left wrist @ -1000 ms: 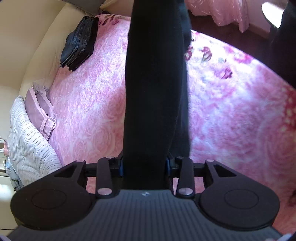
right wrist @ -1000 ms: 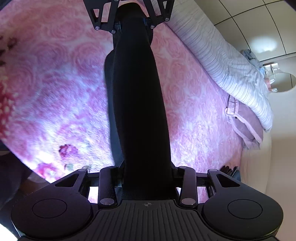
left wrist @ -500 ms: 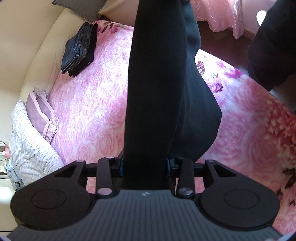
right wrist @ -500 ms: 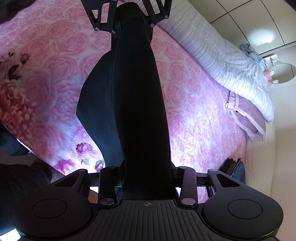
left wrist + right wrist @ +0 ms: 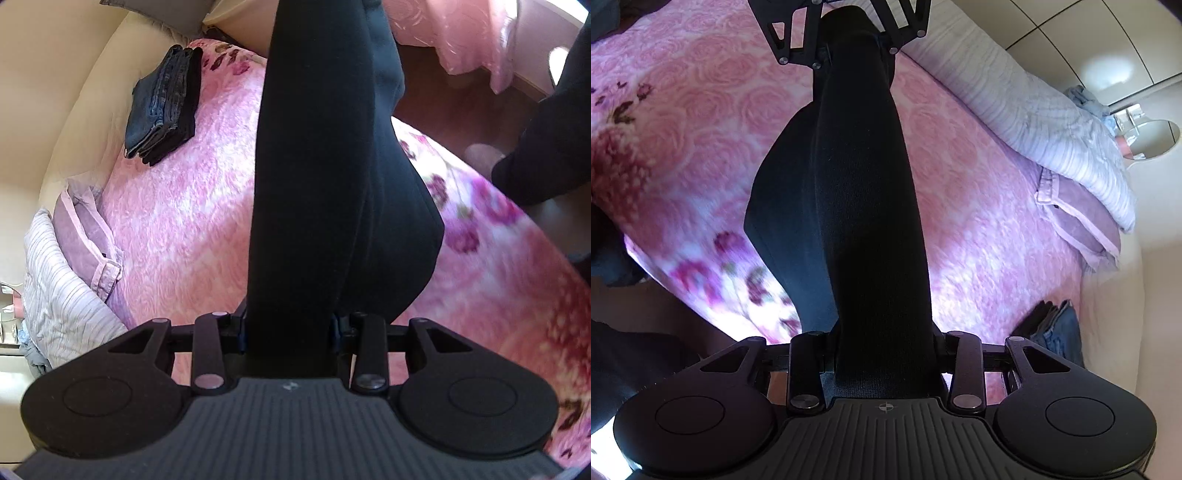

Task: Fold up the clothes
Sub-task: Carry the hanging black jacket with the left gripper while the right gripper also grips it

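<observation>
**Black garment stretched between both grippers above the bed**

We note the pink rose-patterned fleece bedspread (image 5: 177, 206) filling most of both views, with darker purple flowers printed near its edge. Along the far side lies a white-and-grey striped quilt (image 5: 1052, 122), and against it a lilac pillow (image 5: 1082, 225).

We record the long black knit garment (image 5: 314, 177) held taut in the air over the bedspread, running straight from one gripper to the other; a looser fold of it sags below the stretched band. In the right wrist view the same garment (image 5: 864, 206) rises to the left gripper (image 5: 849, 51) at the top of the frame.

The left gripper (image 5: 290, 328) is clamped on one end of the cloth, its fingers pressed against both sides. The right gripper (image 5: 884, 347) grips the other end likewise.

A folded stack of dark blue denim jeans (image 5: 162, 107) rests on the bedspread near the cream padded bed surround (image 5: 74, 103). A dark sleeve (image 5: 546, 140) shows at the right margin.
</observation>
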The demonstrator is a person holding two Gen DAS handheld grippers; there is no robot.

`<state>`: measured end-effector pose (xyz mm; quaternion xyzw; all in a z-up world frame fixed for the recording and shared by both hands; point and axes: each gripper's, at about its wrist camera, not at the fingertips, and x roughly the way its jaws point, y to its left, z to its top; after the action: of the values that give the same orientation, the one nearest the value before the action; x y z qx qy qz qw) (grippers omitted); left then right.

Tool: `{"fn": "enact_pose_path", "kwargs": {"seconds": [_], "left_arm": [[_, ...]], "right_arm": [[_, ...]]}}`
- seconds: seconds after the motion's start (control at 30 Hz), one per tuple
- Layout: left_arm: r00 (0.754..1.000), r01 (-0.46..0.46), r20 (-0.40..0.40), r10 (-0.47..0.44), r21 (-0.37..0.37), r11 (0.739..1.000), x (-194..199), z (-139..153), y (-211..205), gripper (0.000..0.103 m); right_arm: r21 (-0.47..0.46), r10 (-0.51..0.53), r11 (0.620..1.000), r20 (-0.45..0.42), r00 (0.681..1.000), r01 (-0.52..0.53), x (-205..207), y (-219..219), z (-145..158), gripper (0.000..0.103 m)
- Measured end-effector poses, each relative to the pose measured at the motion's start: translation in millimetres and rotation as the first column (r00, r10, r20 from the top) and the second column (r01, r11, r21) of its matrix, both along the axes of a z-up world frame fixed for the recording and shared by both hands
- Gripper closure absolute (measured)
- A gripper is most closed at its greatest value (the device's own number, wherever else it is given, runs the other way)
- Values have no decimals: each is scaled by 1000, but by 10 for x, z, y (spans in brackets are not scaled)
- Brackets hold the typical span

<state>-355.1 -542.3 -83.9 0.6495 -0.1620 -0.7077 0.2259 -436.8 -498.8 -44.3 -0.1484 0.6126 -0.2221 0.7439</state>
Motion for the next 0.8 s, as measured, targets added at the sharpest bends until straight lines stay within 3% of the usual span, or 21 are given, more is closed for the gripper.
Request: {"fn": "enact_pose_path", "kwargs": {"seconds": [0.4, 0.8], "left_arm": [[1000, -4, 23, 4, -23, 1000, -1172, 157, -709, 69], [997, 74, -9, -74, -2, 997, -1827, 94, -1506, 69]], "right_arm": [[-17, -14, 1000, 20, 1000, 15, -1227, -640, 192, 66], [21, -104, 994, 6, 995, 104, -1995, -1279, 240, 66]]}}
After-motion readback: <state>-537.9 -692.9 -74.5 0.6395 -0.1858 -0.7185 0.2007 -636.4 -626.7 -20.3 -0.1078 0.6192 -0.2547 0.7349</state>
